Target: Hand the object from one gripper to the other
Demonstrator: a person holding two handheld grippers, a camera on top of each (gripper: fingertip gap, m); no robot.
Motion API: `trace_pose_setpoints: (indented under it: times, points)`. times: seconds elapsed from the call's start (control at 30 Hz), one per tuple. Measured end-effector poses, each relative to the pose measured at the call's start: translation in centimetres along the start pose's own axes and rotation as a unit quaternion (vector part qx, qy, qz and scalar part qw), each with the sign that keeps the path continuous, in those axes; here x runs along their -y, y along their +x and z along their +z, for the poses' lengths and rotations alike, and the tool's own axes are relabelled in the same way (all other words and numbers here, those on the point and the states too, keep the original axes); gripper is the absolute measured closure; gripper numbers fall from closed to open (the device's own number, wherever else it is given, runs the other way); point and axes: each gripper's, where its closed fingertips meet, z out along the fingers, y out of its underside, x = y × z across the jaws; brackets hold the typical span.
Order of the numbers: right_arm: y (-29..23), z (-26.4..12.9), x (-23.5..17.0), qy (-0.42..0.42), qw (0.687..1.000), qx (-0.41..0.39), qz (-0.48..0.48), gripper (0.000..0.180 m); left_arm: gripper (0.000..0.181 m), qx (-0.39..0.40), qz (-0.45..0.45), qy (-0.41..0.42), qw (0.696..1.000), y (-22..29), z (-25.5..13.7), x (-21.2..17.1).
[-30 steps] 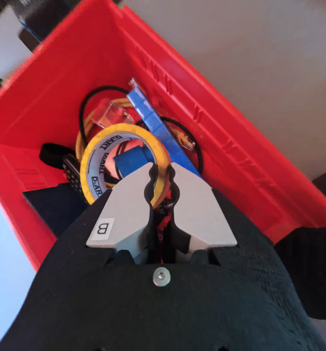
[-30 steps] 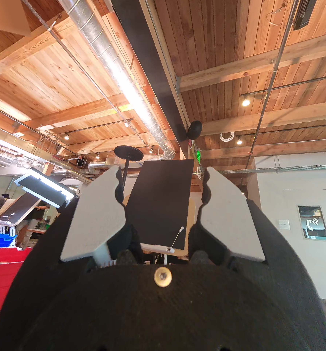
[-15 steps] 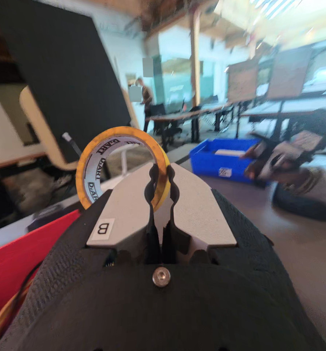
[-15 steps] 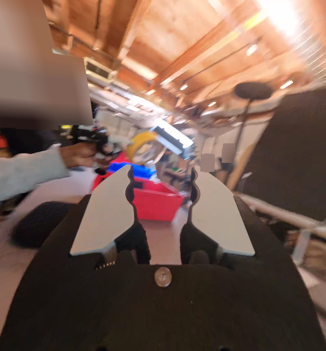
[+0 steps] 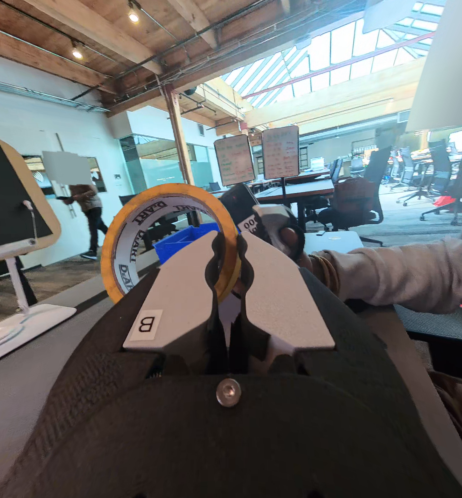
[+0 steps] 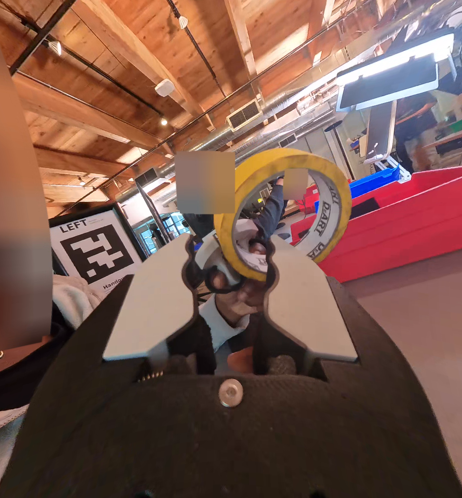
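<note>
handover: as the left gripper [image 5: 228, 239] pinches the yellow tape roll [image 5: 168, 239] by its rim, the hoop stands clear for taking
right gripper [image 6: 230, 242]: spread, rim entering its gap, not yet gripped
backdrop: red plastic bin [image 6: 413, 223]

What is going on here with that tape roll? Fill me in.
A person is passing a yellow tape roll between two tools. The left hand-held gripper is shut on the roll's rim, holding it up in the air. The right hand-held gripper is open, its fingers on either side of the roll's lower edge, not yet closed. A red bin sits behind.
</note>
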Motion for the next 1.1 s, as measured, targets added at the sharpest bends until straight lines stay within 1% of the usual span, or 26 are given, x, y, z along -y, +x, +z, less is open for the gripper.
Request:
trace_pose_setpoints:
  times: [0.13,0.23,0.3,0.37,0.4,0.43,0.47,0.53,0.57,0.63,0.67,0.77,0.83,0.87,0.93,0.97,1.0,1.03,1.1]
  points:
    - [0.6,0.3,-0.9,-0.017,0.999,-0.005,0.032,0.136,0.170,-0.024,0.014,-0.022,0.999,0.8,-0.3,-0.9]
    - [0.0,0.6,-1.1,-0.019,0.999,0.023,0.045,0.160,0.170,-0.017,0.010,-0.027,0.999,0.8,-0.4,-1.2]
    - [-0.1,0.6,-1.2,-0.025,0.999,0.018,0.009,0.164,0.169,-0.026,0.005,-0.031,0.999,1.0,-0.6,-1.3]
    - [-0.5,0.6,-1.4,-0.037,0.997,0.008,-0.067,0.165,0.169,-0.045,-0.028,-0.026,0.998,1.4,-0.7,-1.4]
    - [-0.7,0.5,-1.5,-0.044,0.993,0.000,-0.110,0.166,0.165,-0.054,-0.051,-0.020,0.997,1.5,-0.8,-1.3]
    - [-0.6,0.4,-1.7,-0.055,0.986,-0.014,-0.157,0.168,0.148,-0.052,-0.080,-0.007,0.995,1.2,-0.8,-1.0]
    - [-0.4,0.3,-2.1,-0.071,0.974,-0.033,-0.214,0.169,0.139,-0.049,-0.117,0.008,0.992,0.7,-1.0,-0.7]
    - [0.2,0.2,-3.5,-0.125,0.934,-0.061,-0.329,0.169,0.132,-0.071,-0.206,0.028,0.976,0.2,-1.4,-0.2]
    - [0.6,0.1,-4.4,-0.156,0.914,-0.071,-0.367,0.169,0.130,-0.089,-0.252,0.035,0.963,0.2,-1.5,0.0]
    - [1.3,0.2,-6.4,-0.211,0.886,-0.076,-0.405,0.169,0.131,-0.128,-0.320,0.045,0.937,0.4,-1.7,0.3]
    - [1.6,0.3,-7.1,-0.226,0.878,-0.076,-0.415,0.169,0.138,-0.136,-0.335,0.041,0.931,0.5,-1.8,0.2]
    - [2.0,0.2,-7.8,-0.246,0.856,-0.075,-0.450,0.169,0.160,-0.113,-0.322,0.005,0.940,0.1,-1.7,-1.2]
    - [2.5,-0.1,-8.0,-0.259,0.841,-0.086,-0.467,0.169,0.161,-0.118,-0.319,-0.003,0.940,0.3,-1.8,-1.4]
    - [2.6,-0.1,-8.0,-0.260,0.839,-0.087,-0.470,0.169,0.162,-0.122,-0.316,0.000,0.941,0.4,-1.8,-1.4]
    - [2.4,-0.1,-7.9,-0.255,0.845,-0.086,-0.463,0.168,0.163,-0.129,-0.295,0.008,0.947,0.7,-1.8,-1.0]
    - [2.3,0.0,-7.7,-0.249,0.855,-0.086,-0.447,0.167,0.164,-0.134,-0.272,0.011,0.953,1.0,-1.8,-0.8]
    - [2.0,0.0,-7.4,-0.237,0.873,-0.081,-0.418,0.162,0.166,-0.131,-0.239,0.009,0.962,1.2,-1.8,-0.8]
    - [1.5,0.0,-7.0,-0.222,0.897,-0.069,-0.375,0.153,0.168,-0.118,-0.202,0.004,0.972,1.2,-1.7,-1.0]
    - [0.5,0.1,-5.5,-0.178,0.946,-0.042,-0.269,0.140,0.170,-0.099,-0.145,-0.003,0.985,1.1,-1.6,-1.3]
